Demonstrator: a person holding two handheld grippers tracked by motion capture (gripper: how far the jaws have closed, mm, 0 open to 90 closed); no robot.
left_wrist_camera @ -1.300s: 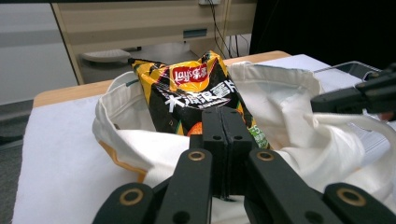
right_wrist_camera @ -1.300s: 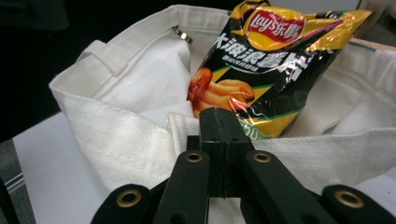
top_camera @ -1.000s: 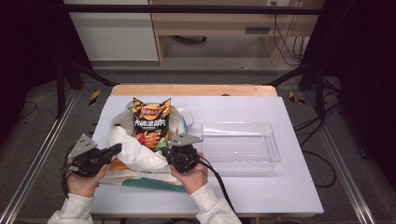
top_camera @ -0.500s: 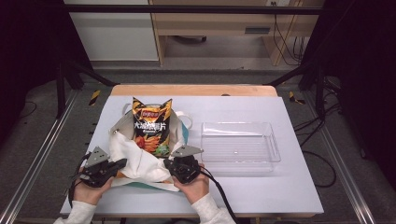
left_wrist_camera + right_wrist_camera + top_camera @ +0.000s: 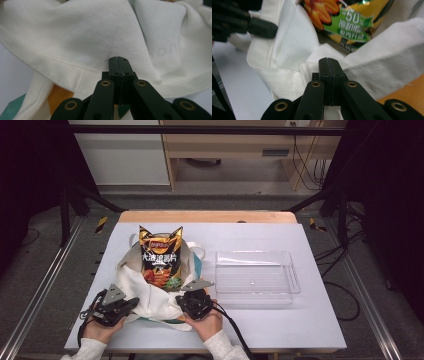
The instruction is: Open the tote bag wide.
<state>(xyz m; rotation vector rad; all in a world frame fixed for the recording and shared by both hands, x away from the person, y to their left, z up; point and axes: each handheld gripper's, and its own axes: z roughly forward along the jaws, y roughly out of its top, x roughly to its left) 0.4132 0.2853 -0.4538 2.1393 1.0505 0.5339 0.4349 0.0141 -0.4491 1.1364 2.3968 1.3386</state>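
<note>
While the left gripper [image 5: 131, 304] clenches the white cloth bag's [image 5: 150, 292] left rim, the chip bag [image 5: 160, 259] stands inside it — and the right gripper [image 5: 184, 300] clamps the right rim, beside a clear tray [image 5: 295, 282].

A crisp bag [image 5: 342, 22] stands in a white cloth bag [image 5: 82, 37]. In the right gripper view, a green patch on the crisp bag's front reads "-50%" in white, with a line of Chinese characters beneath it, too blurred to read. In the high view, the crisp bag [image 5: 160, 257] carries large white Chinese characters across its middle, not legible. In the left gripper view, the cloth shows faint grey letters, perhaps "on".
</note>
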